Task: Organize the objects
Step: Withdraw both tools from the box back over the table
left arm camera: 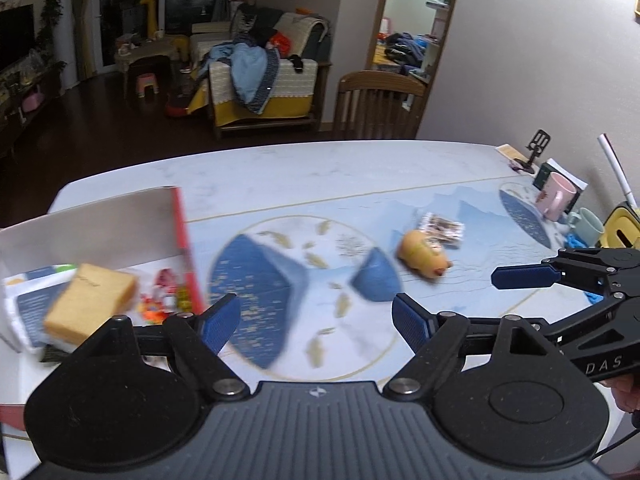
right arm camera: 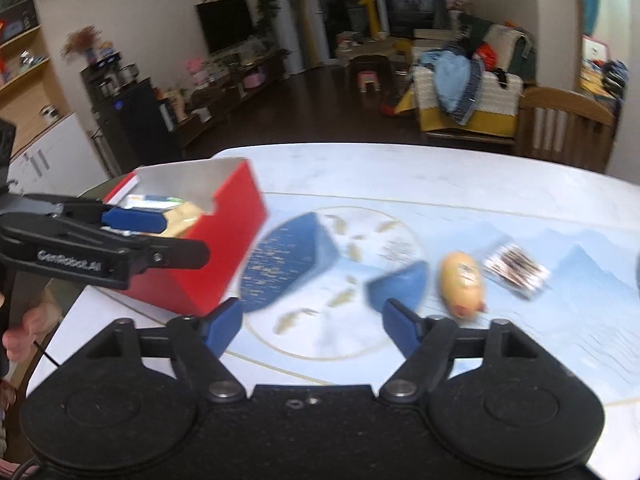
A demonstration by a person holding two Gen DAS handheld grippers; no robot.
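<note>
A red box (left arm camera: 185, 240) with a white inside stands at the table's left; in it lie a tan sponge-like block (left arm camera: 90, 300), leaflets and small bright items. It also shows in the right wrist view (right arm camera: 208, 248). A yellow pig-shaped toy (left arm camera: 422, 255) (right arm camera: 462, 282) and a small patterned packet (left arm camera: 442, 229) (right arm camera: 516, 270) lie on the blue mat to the right. My left gripper (left arm camera: 316, 320) is open and empty, just right of the box. My right gripper (right arm camera: 312, 326) is open and empty, above the mat, left of the toy.
A pink mug (left arm camera: 556, 196), a green mug (left arm camera: 588, 226), a yellow holder (left arm camera: 624, 226) and a black phone stand (left arm camera: 534, 150) stand at the table's far right. A wooden chair (left arm camera: 380, 104) stands behind the table. The table's near left edge (right arm camera: 60, 352) is close.
</note>
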